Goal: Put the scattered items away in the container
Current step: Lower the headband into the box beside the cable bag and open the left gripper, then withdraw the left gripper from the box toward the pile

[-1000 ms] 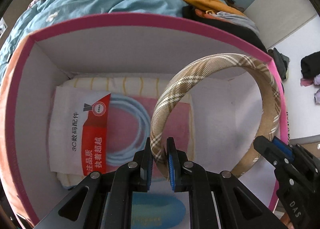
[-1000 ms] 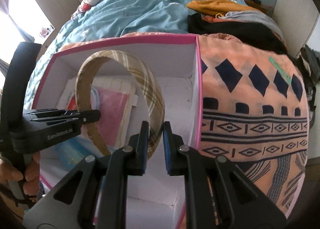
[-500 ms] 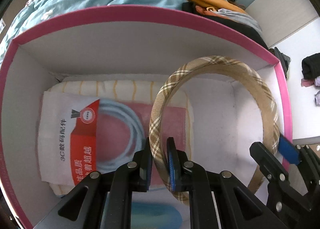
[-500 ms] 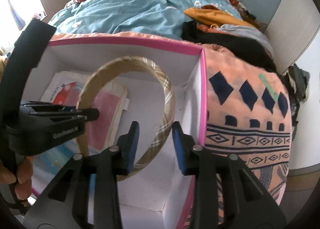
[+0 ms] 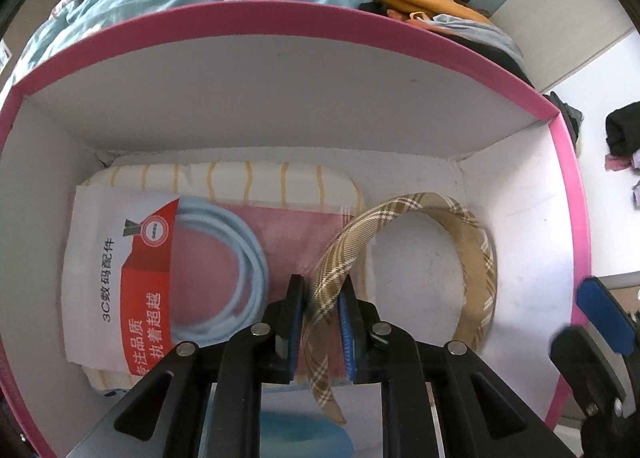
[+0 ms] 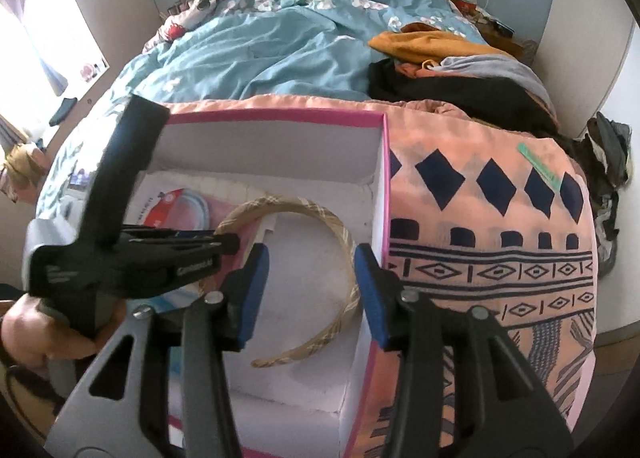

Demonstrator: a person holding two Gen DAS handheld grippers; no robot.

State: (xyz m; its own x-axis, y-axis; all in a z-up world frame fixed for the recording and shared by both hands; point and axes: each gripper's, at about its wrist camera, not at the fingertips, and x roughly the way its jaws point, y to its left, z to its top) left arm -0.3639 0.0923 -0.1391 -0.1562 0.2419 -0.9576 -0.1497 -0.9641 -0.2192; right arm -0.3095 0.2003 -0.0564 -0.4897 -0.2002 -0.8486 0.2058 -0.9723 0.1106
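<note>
The plaid tan headband (image 5: 472, 250) lies low inside the pink-rimmed white box (image 5: 280, 14), its arch toward the right wall. My left gripper (image 5: 322, 318) is shut on one leg of the band, pointing steeply down into the box. From the right wrist view, the headband (image 6: 320, 214) rests on the floor of the box (image 6: 280, 114), with the left gripper (image 6: 226, 244) coming in from the left. My right gripper (image 6: 314, 290) hovers above the band's other leg. Its jaws are opening, and the band sits below the gap, untouched.
A packet with a coiled light-blue cable (image 5: 140, 278) lies on a yellow-striped towel (image 5: 240, 178) in the box, and a blue item (image 5: 304, 434) sits near its front. A patterned pink cloth (image 6: 500, 218) covers the bed to the right. Clothes (image 6: 440, 58) are piled behind.
The right gripper opened, let go of the headband and lifted away. The headband went from standing upright down onto the box floor, with the left gripper still on it.
</note>
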